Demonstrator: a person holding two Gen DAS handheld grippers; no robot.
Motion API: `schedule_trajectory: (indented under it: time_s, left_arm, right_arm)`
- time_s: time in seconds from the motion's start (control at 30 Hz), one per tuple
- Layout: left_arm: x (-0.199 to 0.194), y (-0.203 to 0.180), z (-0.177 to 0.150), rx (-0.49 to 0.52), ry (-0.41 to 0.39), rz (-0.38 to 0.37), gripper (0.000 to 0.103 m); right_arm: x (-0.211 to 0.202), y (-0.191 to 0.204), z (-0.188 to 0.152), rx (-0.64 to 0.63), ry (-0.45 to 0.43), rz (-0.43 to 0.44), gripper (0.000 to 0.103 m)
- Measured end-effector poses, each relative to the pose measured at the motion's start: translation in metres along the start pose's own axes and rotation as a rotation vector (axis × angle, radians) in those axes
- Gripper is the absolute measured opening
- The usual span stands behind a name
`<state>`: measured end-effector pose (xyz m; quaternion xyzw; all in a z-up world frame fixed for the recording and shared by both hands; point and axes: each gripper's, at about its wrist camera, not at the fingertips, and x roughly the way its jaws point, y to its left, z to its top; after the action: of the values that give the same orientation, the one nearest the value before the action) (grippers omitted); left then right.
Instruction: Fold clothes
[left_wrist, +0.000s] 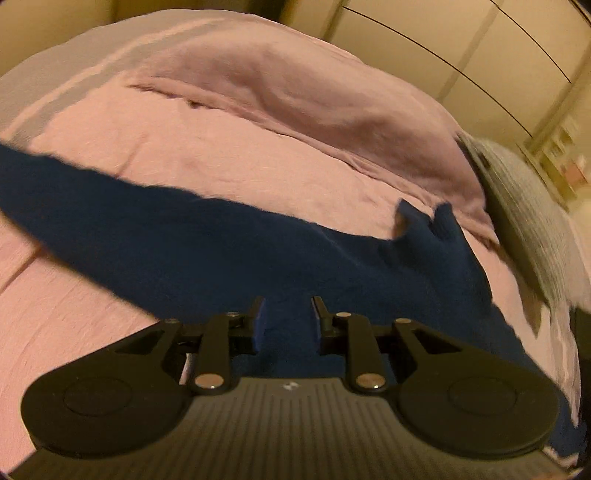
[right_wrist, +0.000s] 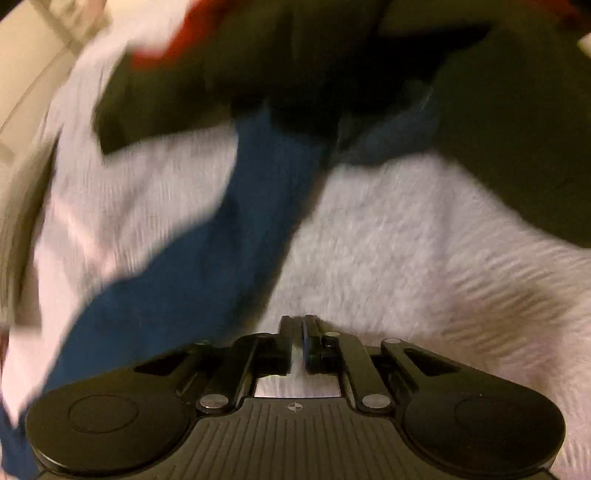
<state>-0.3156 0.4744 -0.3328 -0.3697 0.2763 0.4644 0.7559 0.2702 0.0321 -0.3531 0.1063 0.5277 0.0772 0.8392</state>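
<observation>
Left gripper gaped apart over blue garment on pink bed, right gripper nearly closed, gripping nothing visible.

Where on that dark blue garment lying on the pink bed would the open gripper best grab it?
Probably the raised end with the two upstanding tips, approached from the near side. The blue garment mostly lies flat on the pink bedding, giving little to pinch, while that end stands up clear. The left gripper is open, over flat cloth.
</observation>
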Motion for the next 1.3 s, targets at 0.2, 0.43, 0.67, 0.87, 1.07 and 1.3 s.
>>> schedule_trajectory:
  time_s: [0.2, 0.43, 0.67, 0.87, 1.07, 1.3]
  left_arm:
    - [0.048, -0.036, 0.038, 0.181, 0.056, -0.143, 0.029]
    - [0.133, -0.102, 0.089, 0.308, 0.102, -0.272, 0.036]
    - [0.214, -0.114, 0.108, 0.163, 0.241, -0.317, 0.043]
    - [0.245, -0.095, 0.105, 0.001, 0.254, -0.490, 0.005]
    - [0.224, -0.103, 0.116, 0.169, -0.036, -0.577, 0.005]
    - [0.270, -0.124, 0.094, 0.387, 0.023, -0.376, 0.010]
  right_arm:
    - [-0.017, 0.122, -0.018, -0.287, -0.034, 0.290, 0.067]
    - [0.044, 0.338, -0.107, -0.593, 0.324, 0.714, 0.066]
    - [0.082, 0.445, -0.183, -0.621, 0.496, 0.831, 0.066]
    - [0.136, 0.472, -0.202, -0.528, 0.593, 0.880, 0.005]
    - [0.104, 0.441, -0.174, -0.585, 0.329, 0.994, 0.004]
    - [0.147, 0.461, -0.200, -0.683, 0.369, 0.761, 0.004]
